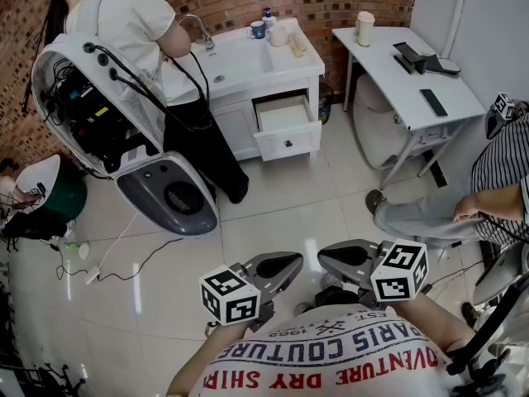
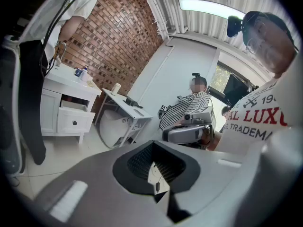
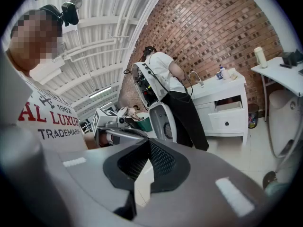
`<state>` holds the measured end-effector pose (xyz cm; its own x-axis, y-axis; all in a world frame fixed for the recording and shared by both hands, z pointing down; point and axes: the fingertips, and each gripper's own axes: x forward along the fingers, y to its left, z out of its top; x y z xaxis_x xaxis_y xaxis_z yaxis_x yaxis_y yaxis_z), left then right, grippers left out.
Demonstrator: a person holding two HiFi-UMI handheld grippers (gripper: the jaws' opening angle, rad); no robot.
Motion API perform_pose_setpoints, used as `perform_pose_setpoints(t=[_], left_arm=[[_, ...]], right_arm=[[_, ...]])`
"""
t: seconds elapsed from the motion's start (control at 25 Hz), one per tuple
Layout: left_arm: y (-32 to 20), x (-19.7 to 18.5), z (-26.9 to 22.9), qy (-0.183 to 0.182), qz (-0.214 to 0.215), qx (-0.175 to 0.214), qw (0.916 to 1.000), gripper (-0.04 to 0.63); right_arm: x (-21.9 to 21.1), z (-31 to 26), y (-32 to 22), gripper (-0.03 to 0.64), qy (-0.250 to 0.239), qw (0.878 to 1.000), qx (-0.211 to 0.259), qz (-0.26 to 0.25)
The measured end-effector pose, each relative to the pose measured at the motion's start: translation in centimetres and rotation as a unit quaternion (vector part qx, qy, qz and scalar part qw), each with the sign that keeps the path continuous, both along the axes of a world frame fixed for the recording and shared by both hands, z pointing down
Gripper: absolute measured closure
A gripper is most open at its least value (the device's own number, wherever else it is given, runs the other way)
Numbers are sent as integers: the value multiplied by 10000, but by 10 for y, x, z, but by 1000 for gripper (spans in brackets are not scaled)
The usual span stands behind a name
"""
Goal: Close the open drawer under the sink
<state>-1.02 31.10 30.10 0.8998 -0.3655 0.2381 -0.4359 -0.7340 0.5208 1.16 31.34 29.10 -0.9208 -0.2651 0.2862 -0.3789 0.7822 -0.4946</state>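
Task not begun: the white wooden drawer (image 1: pixel 287 127) under the far white sink (image 1: pixel 231 56) stands open, with my left gripper (image 1: pixel 289 263) and right gripper (image 1: pixel 331 256) both closed, empty, and well apart from it.

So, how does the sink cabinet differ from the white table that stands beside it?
The sink cabinet is a closed box on short legs, with one drawer pulled out. The table is only a thin top on slanted legs, open underneath. The sink cabinet has a basin and a tap in its top, while the table is flat on top and carries dark devices. Both are white.
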Motion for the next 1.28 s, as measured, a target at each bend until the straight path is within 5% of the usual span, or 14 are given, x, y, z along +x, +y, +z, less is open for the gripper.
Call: perform_pose_setpoints(t=[0.92, 1.28], left_arm=[[19, -33, -15, 19, -76, 318, 9995, 614], [-11, -46, -4, -86, -163, 277, 9994, 614]], right_arm=[[-33, -12, 15, 607, -63, 9996, 269, -52], [-34, -6, -29, 607, -70, 9989, 457, 93]])
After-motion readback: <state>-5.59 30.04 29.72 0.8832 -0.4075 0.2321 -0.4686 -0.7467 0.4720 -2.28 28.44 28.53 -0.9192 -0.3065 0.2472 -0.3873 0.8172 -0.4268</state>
